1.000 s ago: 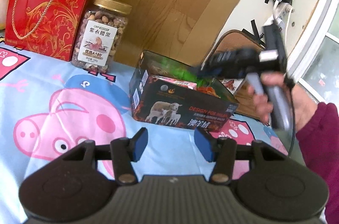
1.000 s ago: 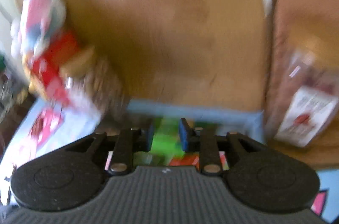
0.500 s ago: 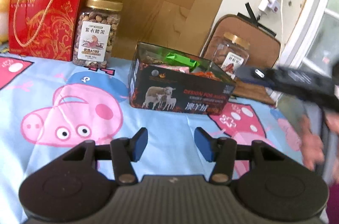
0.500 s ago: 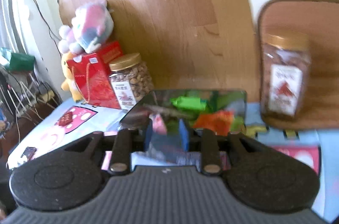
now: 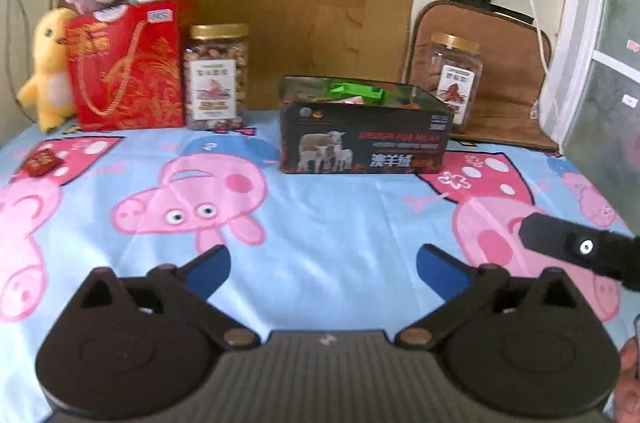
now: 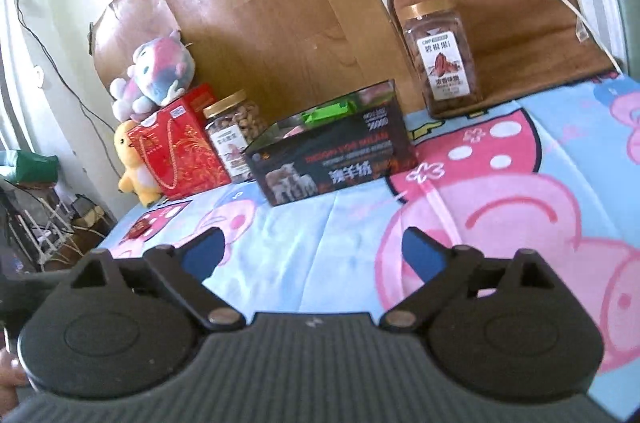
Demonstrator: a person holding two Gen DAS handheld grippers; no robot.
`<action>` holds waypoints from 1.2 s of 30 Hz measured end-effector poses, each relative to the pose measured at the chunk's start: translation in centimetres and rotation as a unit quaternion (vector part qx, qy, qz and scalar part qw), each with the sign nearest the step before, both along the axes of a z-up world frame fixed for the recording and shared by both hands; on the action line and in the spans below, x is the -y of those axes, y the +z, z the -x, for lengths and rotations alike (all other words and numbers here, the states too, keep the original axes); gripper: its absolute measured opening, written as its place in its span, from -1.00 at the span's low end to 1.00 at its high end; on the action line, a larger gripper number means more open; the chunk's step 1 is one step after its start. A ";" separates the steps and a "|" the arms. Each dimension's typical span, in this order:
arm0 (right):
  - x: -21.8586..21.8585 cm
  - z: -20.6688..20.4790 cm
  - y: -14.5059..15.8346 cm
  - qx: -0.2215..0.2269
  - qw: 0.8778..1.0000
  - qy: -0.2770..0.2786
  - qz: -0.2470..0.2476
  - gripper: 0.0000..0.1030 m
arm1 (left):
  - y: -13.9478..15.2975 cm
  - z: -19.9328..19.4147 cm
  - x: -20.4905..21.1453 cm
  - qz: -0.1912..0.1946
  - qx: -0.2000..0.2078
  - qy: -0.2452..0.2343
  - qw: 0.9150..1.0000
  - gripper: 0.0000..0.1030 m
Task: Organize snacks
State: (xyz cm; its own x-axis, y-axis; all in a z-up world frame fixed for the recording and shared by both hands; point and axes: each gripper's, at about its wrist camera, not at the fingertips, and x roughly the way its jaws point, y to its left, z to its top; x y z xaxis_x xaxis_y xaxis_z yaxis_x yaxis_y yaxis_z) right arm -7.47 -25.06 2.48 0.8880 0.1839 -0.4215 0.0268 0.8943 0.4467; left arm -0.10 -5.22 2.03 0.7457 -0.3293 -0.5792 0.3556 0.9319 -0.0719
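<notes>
- My left gripper point(image 5: 323, 273) is spreading its jaws wide, with only the cartoon-pig cloth point(image 5: 320, 223) showing between them.
- My right gripper point(image 6: 312, 251) is spreading too, and grips nothing.
- The snack box point(image 5: 366, 139) stands well ahead of both, toward the back of the cloth: black, open-topped, sheep printed on its front, with green and orange packets point(image 5: 356, 91) poking above the rim.
- A gold-lidded nut jar point(image 5: 216, 79) stands left of it, another jar point(image 5: 454, 79) behind its right corner.
</notes>
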 end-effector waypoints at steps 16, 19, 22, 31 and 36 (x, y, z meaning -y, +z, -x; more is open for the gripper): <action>-1.6 3.5 0.7 0.004 1.000 -0.031 -0.005 1.00 | -0.1 2.6 0.3 -0.031 0.002 0.022 0.999 1.00; -1.4 3.8 0.9 0.009 0.999 -0.034 -0.017 1.00 | 0.1 2.8 0.5 -0.025 -0.001 0.011 1.000 1.00; -1.3 4.2 1.2 0.016 0.999 -0.039 -0.021 1.00 | 0.1 3.1 0.7 -0.024 -0.002 0.004 1.000 1.00; -1.4 4.5 1.3 0.022 0.999 -0.038 -0.018 1.00 | 0.2 3.5 1.0 -0.026 0.000 -0.003 1.000 1.00; -1.4 4.6 1.3 0.023 0.999 -0.037 -0.015 1.00 | 0.4 3.6 0.8 -0.017 -0.002 0.000 1.000 1.00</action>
State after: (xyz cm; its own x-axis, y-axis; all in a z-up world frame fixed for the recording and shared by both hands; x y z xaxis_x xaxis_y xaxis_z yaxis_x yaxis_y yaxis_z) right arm -12.12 -23.70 3.80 0.9177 0.1279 -0.3761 0.0724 0.8769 0.4751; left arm -3.66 -6.01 2.42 0.7430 -0.3095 -0.5934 0.3549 0.9339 -0.0427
